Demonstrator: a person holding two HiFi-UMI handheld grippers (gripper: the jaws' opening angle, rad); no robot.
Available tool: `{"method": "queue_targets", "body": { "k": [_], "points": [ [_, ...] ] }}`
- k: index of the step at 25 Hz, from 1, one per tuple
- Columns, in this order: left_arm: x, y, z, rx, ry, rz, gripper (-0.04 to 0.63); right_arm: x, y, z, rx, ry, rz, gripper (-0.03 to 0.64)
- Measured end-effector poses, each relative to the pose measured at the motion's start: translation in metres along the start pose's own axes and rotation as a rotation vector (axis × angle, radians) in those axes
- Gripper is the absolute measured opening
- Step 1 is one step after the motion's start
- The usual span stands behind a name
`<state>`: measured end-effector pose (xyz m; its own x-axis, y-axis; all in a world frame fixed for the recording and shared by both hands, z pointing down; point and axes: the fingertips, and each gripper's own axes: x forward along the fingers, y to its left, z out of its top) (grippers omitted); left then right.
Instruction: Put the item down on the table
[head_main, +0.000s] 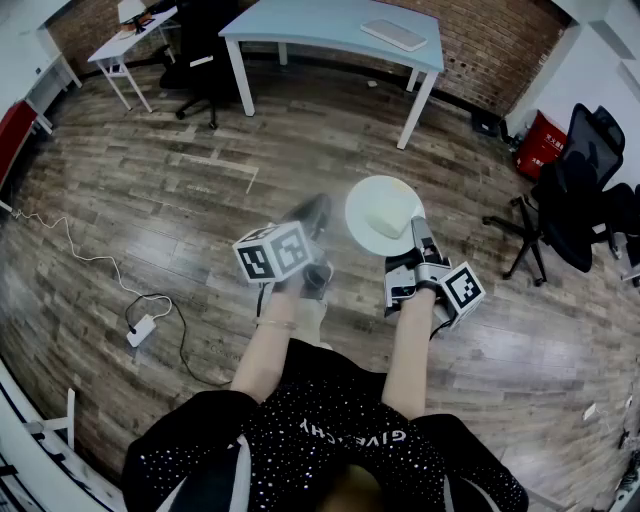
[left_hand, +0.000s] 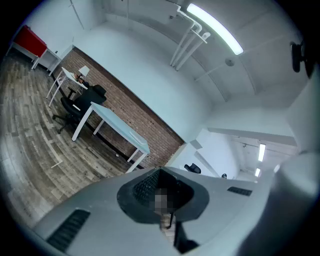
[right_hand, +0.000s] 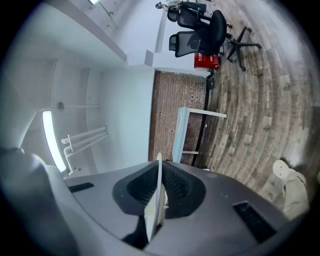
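A white plate (head_main: 372, 232) carries a pale cream block (head_main: 391, 212) and hangs level over the wood floor. My right gripper (head_main: 418, 228) is shut on the plate's near rim. In the right gripper view the plate (right_hand: 157, 202) shows edge-on, clamped between the jaws. My left gripper (head_main: 312, 212) is blurred just left of the plate, apart from it. In the left gripper view its jaws (left_hand: 167, 222) stand together, with a small pale bit at the seam that I cannot identify. The blue-topped table (head_main: 330, 25) stands far ahead by the brick wall.
A flat white keyboard-like thing (head_main: 393, 34) lies on the table. Black office chairs (head_main: 585, 190) and a red bin (head_main: 541, 146) stand at the right. At the far left are a white desk (head_main: 130, 40) and a black chair (head_main: 205, 55). A power strip (head_main: 141, 330) with cable lies on the floor.
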<state>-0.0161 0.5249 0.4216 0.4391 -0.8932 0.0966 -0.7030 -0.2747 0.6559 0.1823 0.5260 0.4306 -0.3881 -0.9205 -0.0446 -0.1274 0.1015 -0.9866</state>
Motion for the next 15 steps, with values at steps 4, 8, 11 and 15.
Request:
{"method": "queue_targets", "body": {
  "k": [4,8,11,15],
  "points": [
    [0.004,0.009,-0.013,-0.007,-0.016,-0.007,0.011,0.000,-0.014,0.003,-0.004,0.002,0.013,0.026],
    [0.049,0.019,0.009,-0.009,-0.008,-0.014,0.011,0.048,-0.014,0.021,-0.010,-0.001,0.006,0.026],
    [0.097,0.032,0.044,-0.004,0.004,-0.016,0.011,0.105,-0.006,0.036,-0.013,-0.009,-0.010,0.026],
    [0.140,0.049,0.078,-0.006,0.008,-0.029,0.011,0.158,-0.005,0.044,-0.013,-0.016,-0.024,0.026]
  ]
}}
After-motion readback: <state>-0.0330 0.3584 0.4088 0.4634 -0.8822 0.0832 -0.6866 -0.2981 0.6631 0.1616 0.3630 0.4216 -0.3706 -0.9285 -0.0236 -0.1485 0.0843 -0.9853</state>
